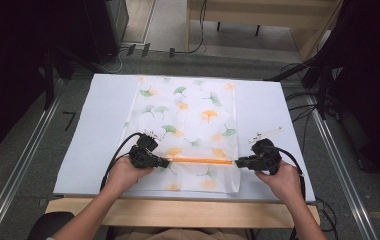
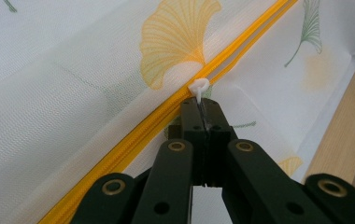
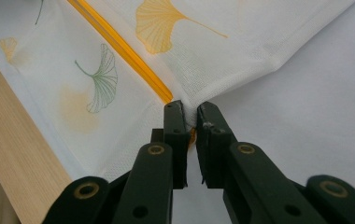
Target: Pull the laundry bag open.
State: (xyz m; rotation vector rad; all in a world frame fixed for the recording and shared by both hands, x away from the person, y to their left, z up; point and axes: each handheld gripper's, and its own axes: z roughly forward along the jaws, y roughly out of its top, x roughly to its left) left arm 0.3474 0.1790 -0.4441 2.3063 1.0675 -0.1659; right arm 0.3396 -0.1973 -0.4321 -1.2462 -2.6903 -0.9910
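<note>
Evidently you clamped the left tool (image 2: 202,112) on the white zipper pull (image 2: 199,87) while the right tool (image 3: 191,122) pinched the leaf-print bag (image 1: 188,120) at the yellow zipper (image 1: 198,160) end, anchoring it flat on the counter (image 1: 103,130) for pulling

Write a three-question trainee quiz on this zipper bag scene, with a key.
1. True or false: the left gripper is shut on the white zipper pull.
2. What does the right gripper pinch? A) the bag's far edge B) the bag's edge at the end of the orange zipper C) the table's wooden rim
3. Fill in: the leaves printed on the bag are green and ____.

Key: 1 true; 2 B; 3 orange.
</note>
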